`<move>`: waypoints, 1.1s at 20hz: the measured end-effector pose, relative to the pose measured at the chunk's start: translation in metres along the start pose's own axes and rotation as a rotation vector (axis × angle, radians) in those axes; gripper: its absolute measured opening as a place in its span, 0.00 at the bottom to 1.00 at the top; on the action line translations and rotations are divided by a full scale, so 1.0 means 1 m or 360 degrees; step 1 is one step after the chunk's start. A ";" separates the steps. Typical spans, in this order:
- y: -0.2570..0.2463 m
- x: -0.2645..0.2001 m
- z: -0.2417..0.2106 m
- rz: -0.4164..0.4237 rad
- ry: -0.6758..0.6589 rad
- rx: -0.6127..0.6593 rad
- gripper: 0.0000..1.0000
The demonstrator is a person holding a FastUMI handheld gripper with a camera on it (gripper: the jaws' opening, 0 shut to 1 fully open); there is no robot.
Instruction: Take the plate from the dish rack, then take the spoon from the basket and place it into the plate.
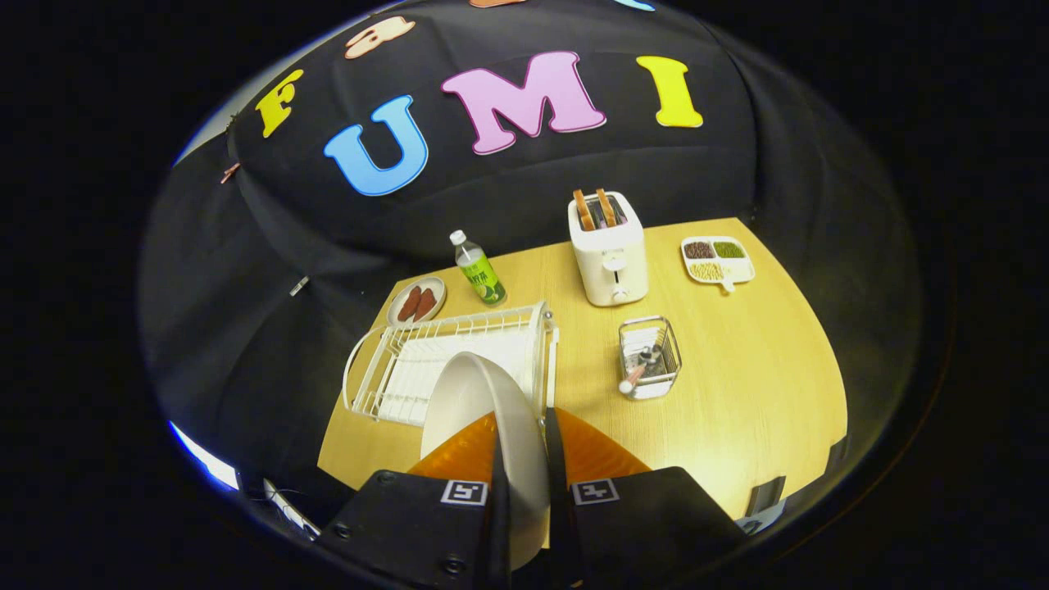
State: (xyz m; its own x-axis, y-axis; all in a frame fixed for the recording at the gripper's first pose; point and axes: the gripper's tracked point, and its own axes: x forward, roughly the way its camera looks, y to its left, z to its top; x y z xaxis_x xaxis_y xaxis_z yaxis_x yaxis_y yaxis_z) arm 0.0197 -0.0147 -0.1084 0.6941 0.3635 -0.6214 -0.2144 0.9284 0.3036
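Clearly, the gripper has its two fingers pinched on the rim of the round white ceramic plate, which stands on edge between them, lifted just above the near end of the white wire dish rack.

The hold looks thin: only the rim sits between the fingers, so a tilt or a quick swing could let the plate pivot or slip and drop onto the rack or the pale wooden worktop. Its lower edge also seems close to the rack's wires, and moving sideways too early might catch it there.

At about two o'clock from the fingers, well apart from the plate, stands the small clear wire-framed basket with the pale-handled spoon leaning out of it. Setting the plate down toward that side risks knocking the basket over. The white toaster beyond it, at one o'clock, leaves little room, and the plate needs a flat landing before release.
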 end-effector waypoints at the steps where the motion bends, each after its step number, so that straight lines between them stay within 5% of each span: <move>1: -0.009 0.001 -0.013 0.0015 0.0040 -0.0002 0.23; 12: -0.075 0.061 -0.112 0.0319 0.0419 -0.0234 0.23; 18: -0.106 0.101 -0.125 0.0400 0.0530 -0.0151 0.24; 22: -0.130 0.115 -0.123 0.0339 0.0497 -0.0242 0.28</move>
State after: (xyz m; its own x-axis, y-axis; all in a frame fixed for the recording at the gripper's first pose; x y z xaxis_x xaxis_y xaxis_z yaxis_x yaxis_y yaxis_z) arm 0.0430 -0.0841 -0.3084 0.3861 0.5330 -0.7529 -0.4461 0.8223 0.3533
